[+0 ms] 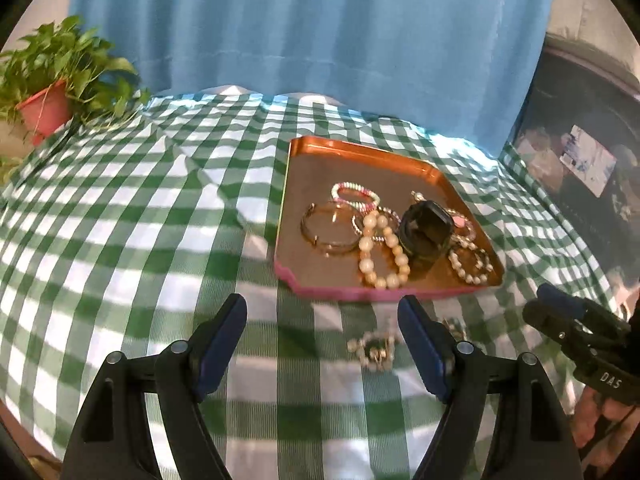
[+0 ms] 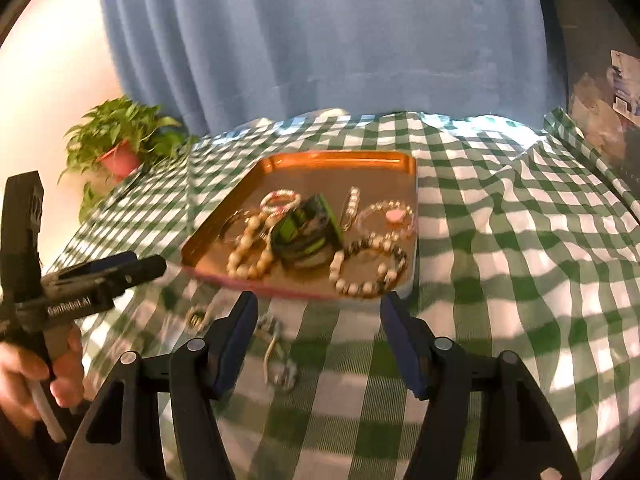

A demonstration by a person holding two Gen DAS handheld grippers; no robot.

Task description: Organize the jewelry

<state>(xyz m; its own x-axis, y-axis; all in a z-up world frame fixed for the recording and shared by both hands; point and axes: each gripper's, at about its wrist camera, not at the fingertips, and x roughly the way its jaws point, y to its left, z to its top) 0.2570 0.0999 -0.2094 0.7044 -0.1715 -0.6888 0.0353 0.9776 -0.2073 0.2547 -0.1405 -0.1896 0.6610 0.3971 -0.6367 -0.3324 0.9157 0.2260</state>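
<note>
1. Left wrist view: left gripper [image 1: 322, 320] has its fingers spread wide, nothing between them, low over the green-checked cloth [image 1: 140, 240].
2. Copper tray [image 1: 320, 160] sits just beyond the fingertips. In it: a large cream bead bracelet [image 1: 380, 252], a thin metal bangle [image 1: 330, 230], a pink-and-white beaded bracelet [image 1: 354, 194], a black watch [image 1: 424, 236] and a small pearl bracelet [image 1: 470, 264], all bunched toward the near right of the tray.
3. Only this view shows clearly a loose small jewelled piece [image 1: 374, 350] on the cloth, between the left gripper's fingers and short of the tray.
4. Right gripper [image 1: 560, 304] enters at the right edge; cannot tell from here how its jaws stand. Potted plant [image 1: 52, 96] far left, blue curtain [image 1: 320, 40] behind.
5. Right wrist view (blurred): right gripper [image 2: 320, 312] is spread open and empty, tips near the tray's [image 2: 340, 158] front rim.
6. This view adds a chain-like piece [image 2: 276, 356] on the cloth [image 2: 500, 240] beside the right gripper's left finger, plus a small ring-like item [image 2: 198, 316] further left, blurred.
7. Left gripper [image 2: 136, 264] is seen side-on at left, held by the person's left hand [image 2: 44, 376].
</note>
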